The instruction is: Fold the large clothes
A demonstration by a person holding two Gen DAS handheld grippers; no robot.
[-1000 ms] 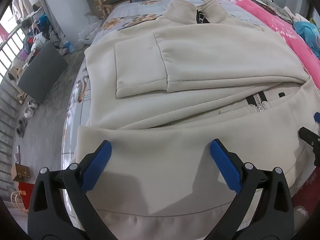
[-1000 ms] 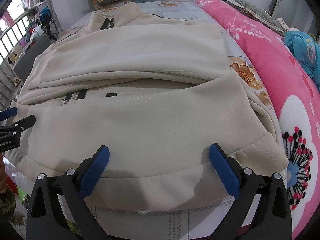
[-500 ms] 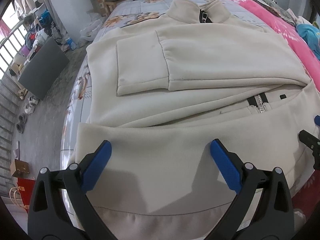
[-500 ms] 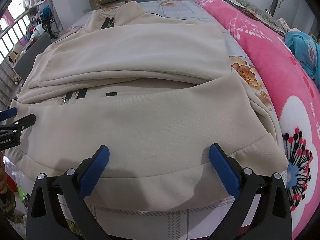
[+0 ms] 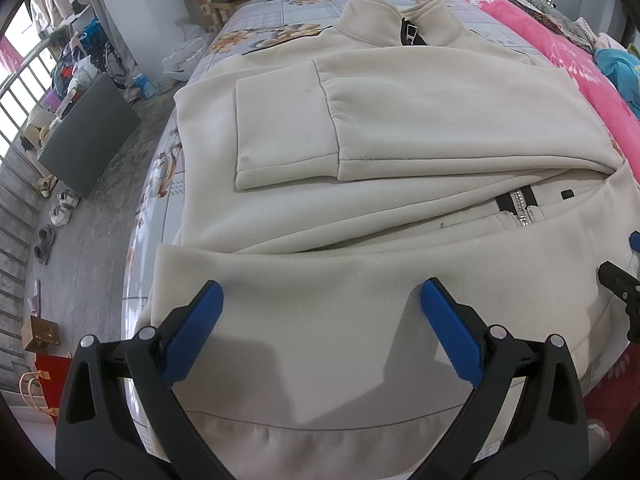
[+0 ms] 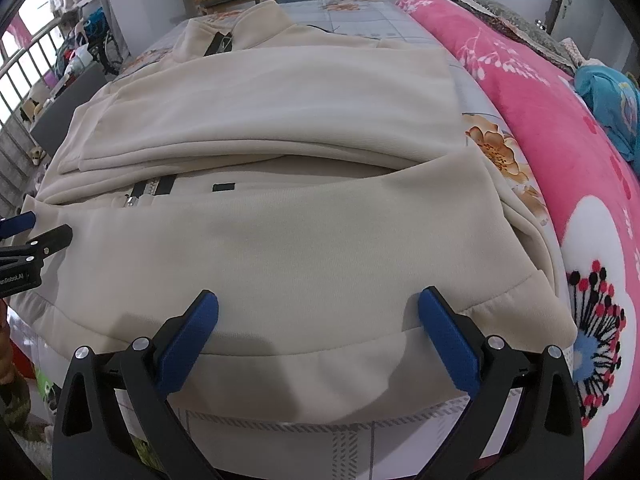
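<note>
**Left wrist view: both claws wide over the jacket hem**

Left wrist view gives me the cream jacket (image 5: 400, 128) spread across the bed (image 5: 264, 12), collar at the far end, sleeves folded in over the chest, and the lower part already turned up so its edge lies just below the zipper (image 5: 520, 204). My left claw (image 5: 320, 308) hangs wide above the near band, gripping nothing; the right claw (image 6: 316, 316) is equally wide over the same band on its side, beside the pink blanket (image 6: 560, 128).

I judge the fabric to be thick fleece — soft, limp, fairly heavy for a garment, not slippery. It should sag between two holds, so I would pinch the doubled near edge at both corners and lift evenly.

Against the frames from a second ago almost nothing differs: the jacket lies the same, and both claws have kept their spread, the left view drifting only a touch.
</note>
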